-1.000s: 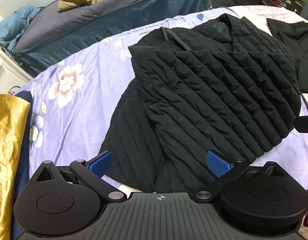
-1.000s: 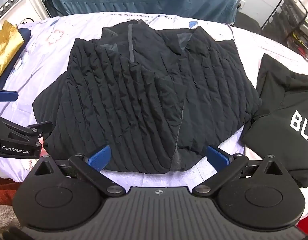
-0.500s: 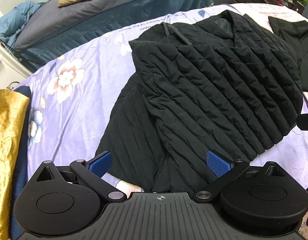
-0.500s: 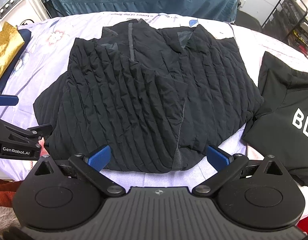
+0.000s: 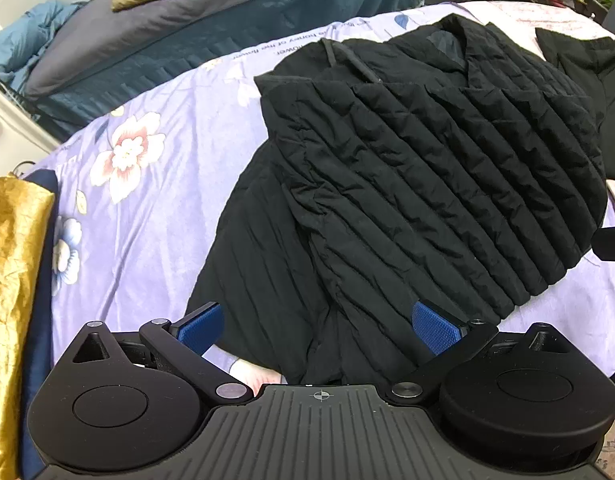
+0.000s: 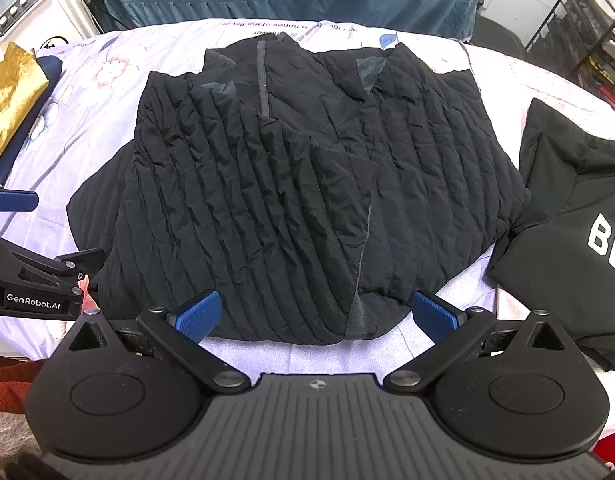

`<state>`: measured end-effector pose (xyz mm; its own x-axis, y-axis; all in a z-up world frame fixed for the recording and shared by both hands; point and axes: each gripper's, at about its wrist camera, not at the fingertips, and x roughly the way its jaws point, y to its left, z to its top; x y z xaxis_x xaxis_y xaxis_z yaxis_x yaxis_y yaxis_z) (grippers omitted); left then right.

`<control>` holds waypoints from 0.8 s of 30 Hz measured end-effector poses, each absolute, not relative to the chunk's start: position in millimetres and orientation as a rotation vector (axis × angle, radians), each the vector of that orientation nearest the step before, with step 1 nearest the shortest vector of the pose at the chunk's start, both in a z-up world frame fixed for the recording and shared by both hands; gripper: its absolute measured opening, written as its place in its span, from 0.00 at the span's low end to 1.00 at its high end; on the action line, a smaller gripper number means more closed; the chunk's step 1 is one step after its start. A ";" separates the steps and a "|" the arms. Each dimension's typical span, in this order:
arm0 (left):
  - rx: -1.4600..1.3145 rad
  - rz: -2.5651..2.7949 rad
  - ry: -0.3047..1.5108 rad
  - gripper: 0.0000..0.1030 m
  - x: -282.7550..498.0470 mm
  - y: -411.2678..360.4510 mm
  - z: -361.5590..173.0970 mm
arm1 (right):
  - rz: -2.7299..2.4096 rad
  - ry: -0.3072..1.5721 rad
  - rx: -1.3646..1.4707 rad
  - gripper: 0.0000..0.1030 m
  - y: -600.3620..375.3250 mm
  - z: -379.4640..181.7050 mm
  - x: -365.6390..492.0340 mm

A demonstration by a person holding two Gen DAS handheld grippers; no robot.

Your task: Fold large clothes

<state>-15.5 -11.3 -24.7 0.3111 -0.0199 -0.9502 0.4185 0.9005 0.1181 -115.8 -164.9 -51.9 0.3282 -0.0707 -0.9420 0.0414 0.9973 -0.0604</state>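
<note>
Left gripper [image 5: 317,326]: jaws spread wide, nothing held, poised over near hem of quilted black jacket [image 5: 407,184]. Right gripper [image 6: 319,316]: same, wide apart, empty, at jacket's lower edge.

Jacket: frame centre, on floral sheet [image 5: 147,184], sides already folded inward. Judged light, puffy, soft, somewhat slippery, springs back. Take hold at hem corners, bottom of frame.

Count: one jacket, one black printed garment [image 6: 579,216] at right, one gold cloth [image 5: 11,280] at left, two grippers.
</note>
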 end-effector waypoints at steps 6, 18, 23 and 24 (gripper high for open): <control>0.377 -0.299 1.236 1.00 -16.2 -11.0 -27.7 | -0.075 1.236 -0.023 0.99 -165.7 -52.8 -115.6; 0.371 -0.297 1.245 1.00 -15.1 -11.0 -29.3 | -0.080 1.237 -0.012 0.99 -167.5 -55.2 -116.1; 0.368 -0.297 1.248 1.00 -14.5 -11.4 -30.3 | -0.082 1.239 -0.007 0.99 -168.7 -56.5 -116.6; 0.368 -0.298 1.248 1.00 -14.4 -11.1 -30.3 | -0.082 1.239 -0.006 0.99 -169.0 -56.4 -116.4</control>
